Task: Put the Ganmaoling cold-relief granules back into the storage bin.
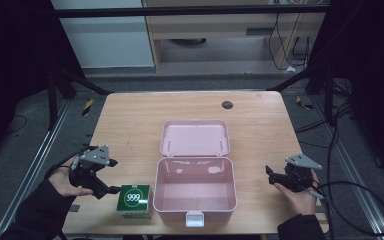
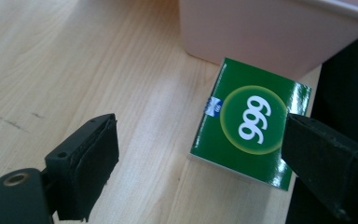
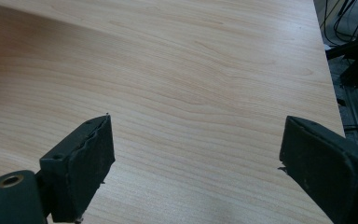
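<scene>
Two hand-held black grippers, dark sleeves

The left gripper (image 1: 111,176) and right gripper (image 1: 269,173) are matte black, each topped by a grey three-cornered plate with small dark screws – a black cable loops away from the right one. Their fingers (image 2: 89,164) are blocky, faced with rough black pads, and a brass-ringed hole sits at the base. Both forearms wear dark sleeves (image 1: 35,212).
</scene>
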